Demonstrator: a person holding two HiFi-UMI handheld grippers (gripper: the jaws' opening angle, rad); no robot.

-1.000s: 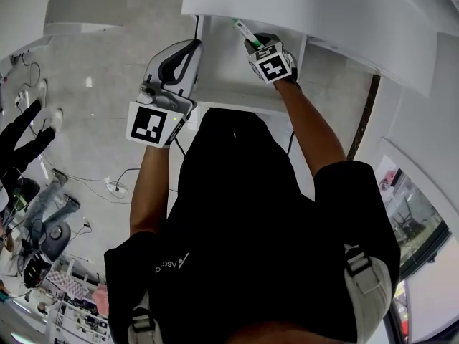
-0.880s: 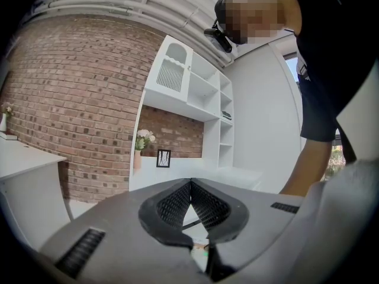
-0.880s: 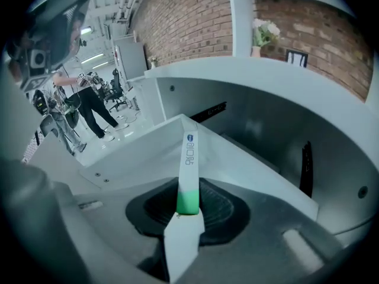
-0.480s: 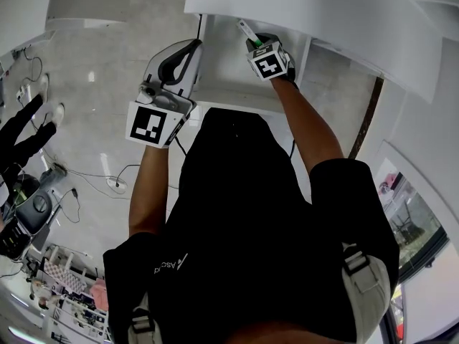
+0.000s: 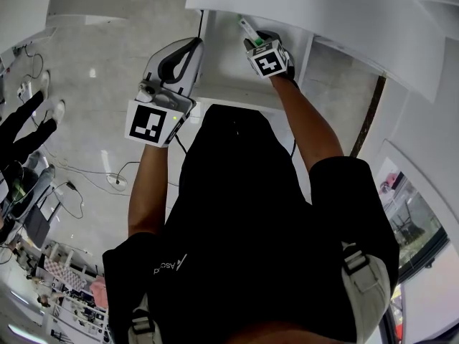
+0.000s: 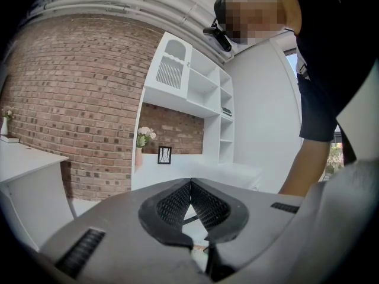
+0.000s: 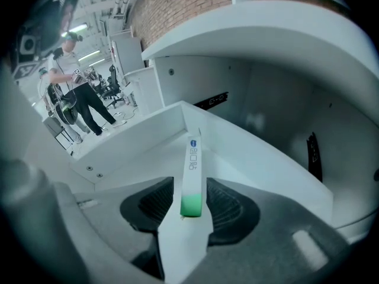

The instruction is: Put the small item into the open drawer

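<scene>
- Head view only: both grippers together, the left gripper (image 5: 192,45) just beside the left side of the open white drawer (image 5: 222,74), the right gripper (image 5: 251,40) reaching over its inside.
- Right gripper view only: jaws opening, both pads standing off a slim white tube (image 7: 192,170) that sits between them, above the drawer's floor.
- Left gripper view only: tips pressed together on nothing, aimed away from the drawer at a brick wall (image 6: 77,99), white shelving (image 6: 195,81) and a vase of flowers (image 6: 141,147).
- Tube's long axis in line with the right gripper's jaws: green end nearest the camera, white printed end pointing away toward the drawer's back.
</scene>
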